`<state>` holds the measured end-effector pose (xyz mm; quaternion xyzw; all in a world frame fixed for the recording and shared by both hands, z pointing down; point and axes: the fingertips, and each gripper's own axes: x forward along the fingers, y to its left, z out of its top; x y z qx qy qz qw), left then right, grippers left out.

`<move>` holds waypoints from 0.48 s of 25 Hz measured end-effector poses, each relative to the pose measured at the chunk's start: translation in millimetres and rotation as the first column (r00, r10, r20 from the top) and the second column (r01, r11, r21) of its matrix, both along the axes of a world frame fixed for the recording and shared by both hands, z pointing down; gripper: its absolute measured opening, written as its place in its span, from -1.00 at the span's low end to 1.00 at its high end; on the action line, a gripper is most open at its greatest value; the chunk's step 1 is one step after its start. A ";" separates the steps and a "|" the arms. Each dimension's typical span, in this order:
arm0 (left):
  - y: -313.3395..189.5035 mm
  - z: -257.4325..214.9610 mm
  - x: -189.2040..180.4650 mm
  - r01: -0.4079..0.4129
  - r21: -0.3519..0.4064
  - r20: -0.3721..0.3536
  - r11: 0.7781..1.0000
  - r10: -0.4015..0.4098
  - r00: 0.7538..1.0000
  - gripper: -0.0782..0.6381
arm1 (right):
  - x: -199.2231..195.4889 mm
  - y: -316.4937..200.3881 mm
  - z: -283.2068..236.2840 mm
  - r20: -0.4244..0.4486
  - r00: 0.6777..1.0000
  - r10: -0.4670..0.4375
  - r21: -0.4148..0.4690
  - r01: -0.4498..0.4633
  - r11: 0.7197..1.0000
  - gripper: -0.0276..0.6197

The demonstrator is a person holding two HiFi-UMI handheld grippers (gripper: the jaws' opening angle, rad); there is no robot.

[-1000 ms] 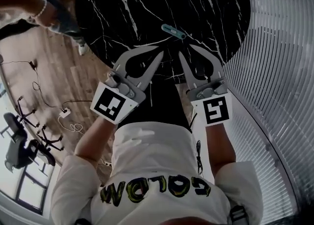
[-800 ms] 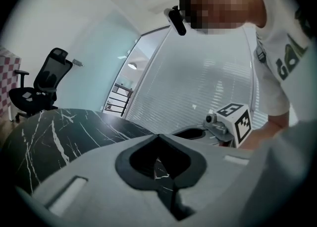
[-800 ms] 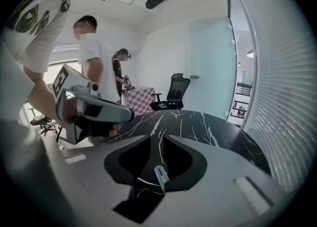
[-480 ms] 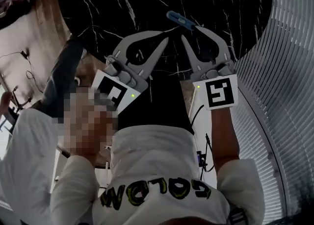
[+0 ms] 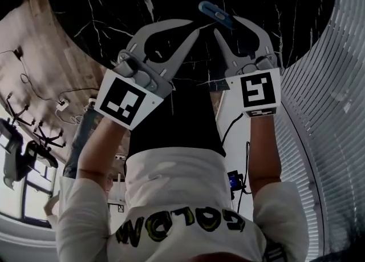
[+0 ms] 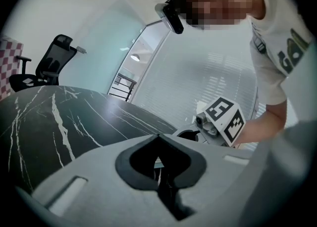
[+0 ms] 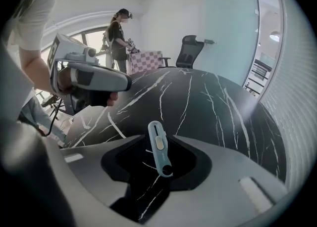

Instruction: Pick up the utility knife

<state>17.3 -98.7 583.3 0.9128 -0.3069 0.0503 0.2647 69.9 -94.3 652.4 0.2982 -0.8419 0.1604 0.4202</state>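
Resting flat, one utility knife (image 7: 159, 148), two grippers (image 5: 195, 29) (image 5: 226, 25)

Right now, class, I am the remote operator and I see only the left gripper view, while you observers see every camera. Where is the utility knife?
Observer: The utility knife lies flat on the black marbled table, straight ahead of the right claw.
Operator: Is that claw ready for it?
Observer: Its jaws have just been opening. They stand apart with the knife showing between them, and neither presses on it.
Operator: Which end of the knife faces the claw?
Observer: The end with the hole is nearest the claw, and the slider sits further out.
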 end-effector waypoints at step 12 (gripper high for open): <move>-7.6 27.7 -1.6 0.003 -0.036 -0.010 0.999 -0.003 1.000 -0.77 | 4.3 -4.8 35.9 -0.074 0.994 -0.077 -0.095 0.070 0.993 -0.41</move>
